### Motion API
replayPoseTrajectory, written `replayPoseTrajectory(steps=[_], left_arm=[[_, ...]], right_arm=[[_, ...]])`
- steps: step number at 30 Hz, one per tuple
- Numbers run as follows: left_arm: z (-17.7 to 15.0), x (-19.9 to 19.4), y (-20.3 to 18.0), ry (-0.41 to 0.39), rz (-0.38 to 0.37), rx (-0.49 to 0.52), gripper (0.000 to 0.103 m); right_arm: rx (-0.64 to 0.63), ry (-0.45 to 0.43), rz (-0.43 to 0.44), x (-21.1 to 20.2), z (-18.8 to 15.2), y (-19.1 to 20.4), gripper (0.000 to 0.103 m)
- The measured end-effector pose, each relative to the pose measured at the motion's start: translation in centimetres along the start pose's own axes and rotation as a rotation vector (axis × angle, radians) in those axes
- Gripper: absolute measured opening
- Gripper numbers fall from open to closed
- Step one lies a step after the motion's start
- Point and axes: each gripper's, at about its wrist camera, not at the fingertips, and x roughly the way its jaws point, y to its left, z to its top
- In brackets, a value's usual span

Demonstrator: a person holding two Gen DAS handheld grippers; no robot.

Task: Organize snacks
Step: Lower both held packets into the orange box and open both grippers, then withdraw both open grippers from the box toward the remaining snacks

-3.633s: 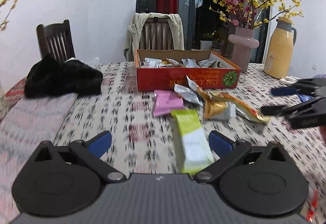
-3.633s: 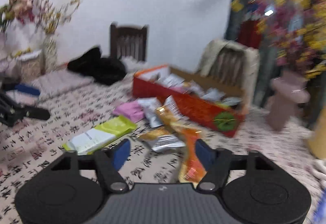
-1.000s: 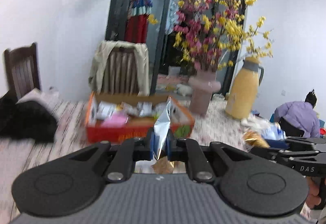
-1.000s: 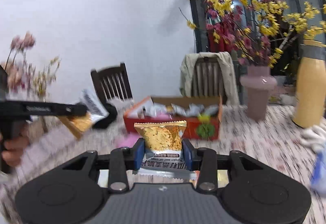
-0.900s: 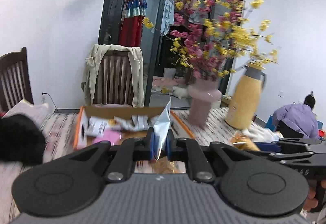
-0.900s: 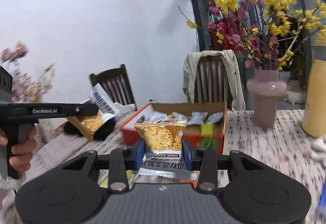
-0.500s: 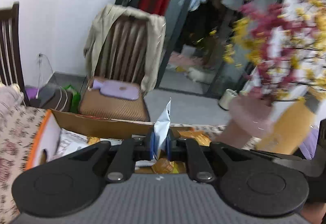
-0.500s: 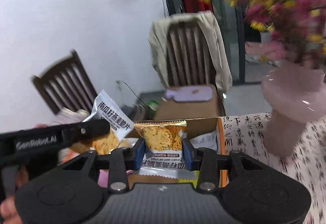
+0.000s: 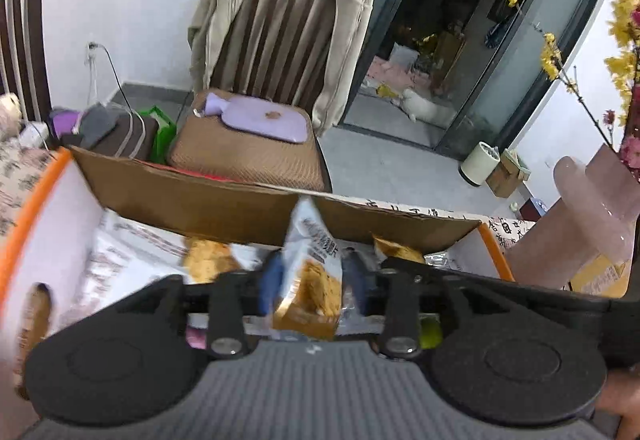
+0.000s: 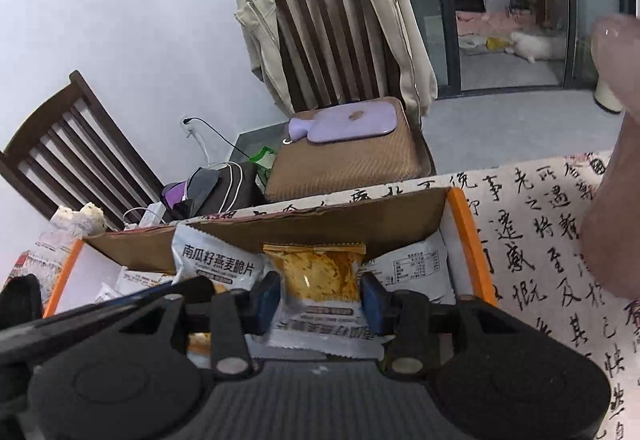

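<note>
Both grippers hang over the orange-rimmed cardboard box (image 9: 28, 207), which holds several snack packets. My left gripper (image 9: 312, 286) has its jaws opening. A white and gold snack packet (image 9: 314, 272) stands loose between its blue pads (image 9: 270, 288), above the box. My right gripper (image 10: 318, 300) also has its jaws opening. A gold and white packet (image 10: 316, 276) sits between its pads (image 10: 372, 300), which barely touch its sides. In the right wrist view the box (image 10: 466, 236) lies just below, and the left gripper's white packet (image 10: 216, 264) shows beside mine.
A pink vase (image 9: 592, 220) stands on the calligraphy tablecloth (image 10: 540, 240) right of the box. Behind the box is a chair with a beige jacket (image 9: 280, 39) and a lilac hot-water bottle (image 9: 260, 119) on its seat. A dark chair (image 10: 60, 151) stands at the left.
Both grippers moved forward and down from above the table to over the box. Both pairs of jaws have widened, and the left packet has turned from edge-on to flat.
</note>
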Motion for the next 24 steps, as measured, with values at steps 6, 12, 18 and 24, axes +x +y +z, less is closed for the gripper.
replayPoseTrajectory(steps=[6,12,18,24], left_arm=[[-0.2,-5.8,0.0,-0.036,0.021,0.123,0.047],[-1.9,-14.0,0.1,-0.082,0.097,0.233,0.058],[-7.5,-24.8,-0.2,-0.176,0.108,0.294,0.071],[-16.0,-34.5,-0.4,-0.327,0.154,0.315,0.084]], right_arm=[[-0.021,-0.052,-0.027,-3.5,-0.2,0.6,0.058],[-0.082,-0.113,-0.051,-10.6,-1.5,0.3,0.076],[-0.191,-0.200,-0.086,-20.6,-6.8,-0.1,0.082],[-0.214,-0.284,-0.016,-30.1,-14.1,0.0,0.089]])
